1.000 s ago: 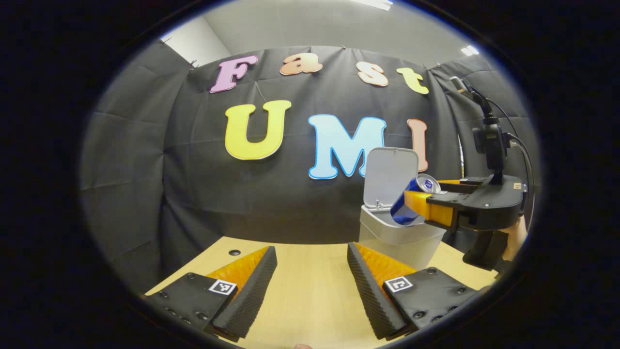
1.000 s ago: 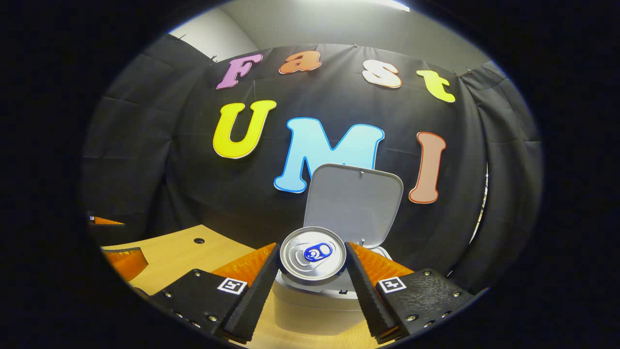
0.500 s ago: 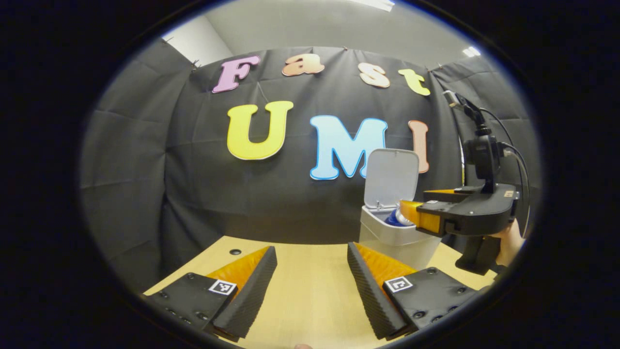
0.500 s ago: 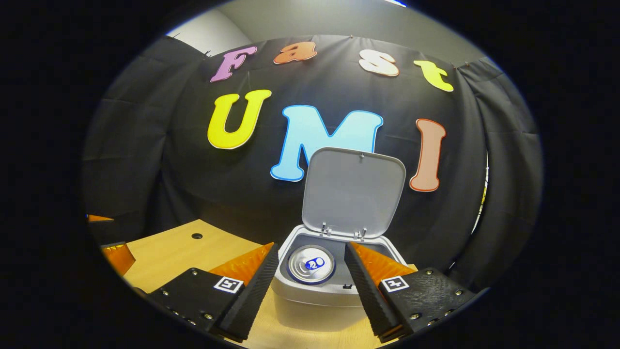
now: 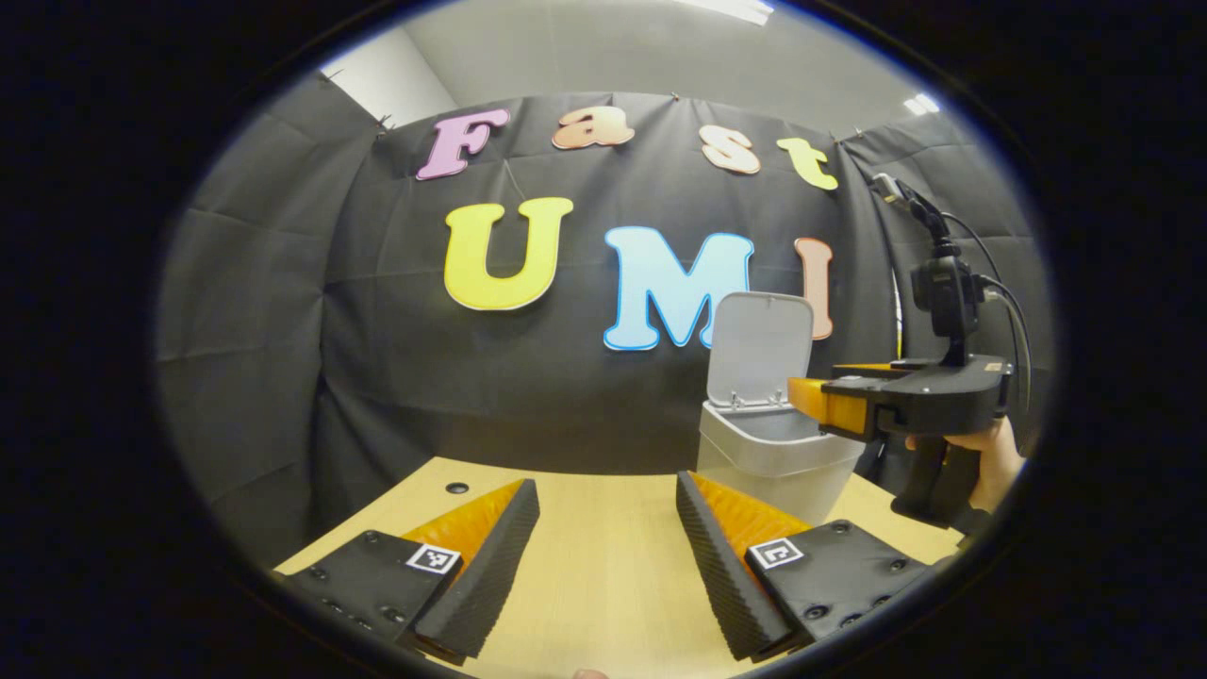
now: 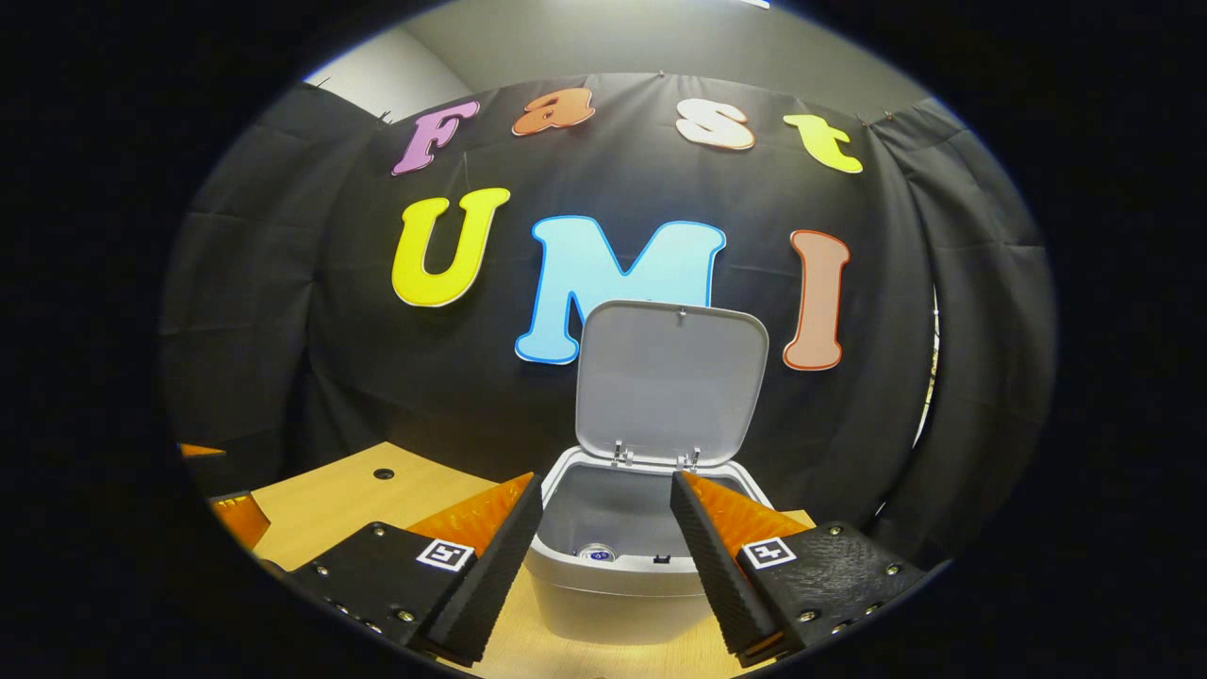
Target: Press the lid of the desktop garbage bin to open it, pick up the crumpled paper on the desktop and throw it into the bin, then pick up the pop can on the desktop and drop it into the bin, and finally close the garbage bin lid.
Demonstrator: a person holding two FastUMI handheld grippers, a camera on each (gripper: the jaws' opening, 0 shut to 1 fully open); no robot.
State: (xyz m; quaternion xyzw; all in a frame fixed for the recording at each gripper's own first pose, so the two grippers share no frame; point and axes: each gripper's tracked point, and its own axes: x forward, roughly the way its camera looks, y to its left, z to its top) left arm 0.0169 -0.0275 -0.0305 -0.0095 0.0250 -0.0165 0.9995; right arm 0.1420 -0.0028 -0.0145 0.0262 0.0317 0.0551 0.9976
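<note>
Standing on the far right part of the bench [image 5: 603,566], the garbage bin [image 5: 775,470] has its lid [image 5: 760,347] raised upright at its far side, so the mouth is open. In the right gripper view the bin [image 6: 603,589] is just ahead, between the two fingers of the right tool [image 6: 603,556], and the lid [image 6: 666,382] rises behind the opening. Deep inside the bin, near the bottom, a small part of the pop can [image 6: 596,554] shows; most of it is hidden by the front rim. The fingers of the right tool are spread apart and pinch nothing. In the left gripper view the same right tool [image 5: 809,401] is seen from the side, level, with its tips over the right side of the bin mouth, and a hand [image 5: 990,460] holds its grip at the right. The left tool [image 5: 608,533] is low over the near bench, well apart from the bin; its fingers are spread wide, with only bare wood between them. A small dark hole [image 5: 456,489] sits in the bench at the far left. I cannot see the crumpled paper well enough to place it.
</note>
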